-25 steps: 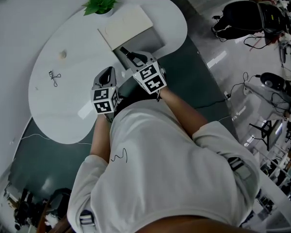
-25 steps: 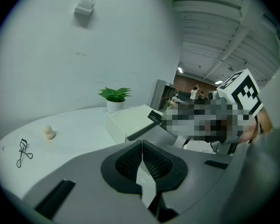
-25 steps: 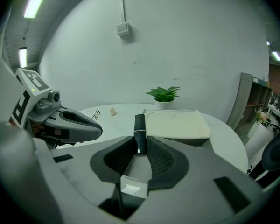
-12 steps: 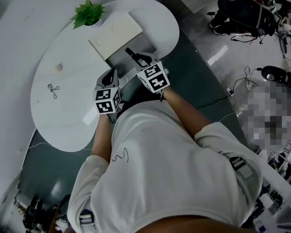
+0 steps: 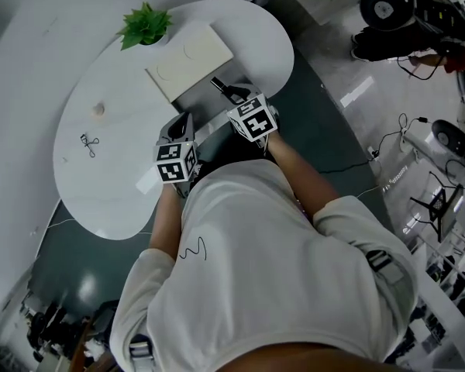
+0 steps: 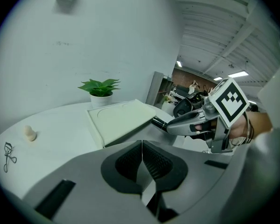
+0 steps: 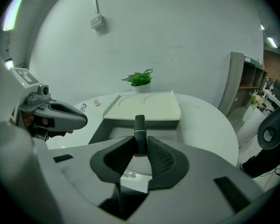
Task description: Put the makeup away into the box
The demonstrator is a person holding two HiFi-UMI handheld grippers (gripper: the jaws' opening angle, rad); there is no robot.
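Evidently only partway: one dark makeup tube (image 7: 139,133) pinched in the half-closed right hand-held gripper (image 7: 139,149), at 6 o'clock of the one open box (image 7: 144,105), not yet inside. Left hand-held gripper (image 6: 142,161) closed tight, empty. Left out on the bench (image 5: 116,192) at 9 o'clock of the box: one eyelash curler (image 5: 87,143), one small sponge (image 5: 99,109).

This is looking like a robotics lab or workshop sharing an open office; cables (image 5: 387,139) are trailing across the polished grey floor (image 5: 333,60); black equipment (image 5: 387,6) and a folding stand (image 5: 438,204) are crowding the far side; strip lights (image 6: 237,73) are glowing under a bare ribbed ceiling (image 6: 214,22); open shelving (image 7: 249,76) is standing against the wall; a potted plant (image 5: 145,25) is sitting on a curved white table (image 5: 116,169), lending an office touch.
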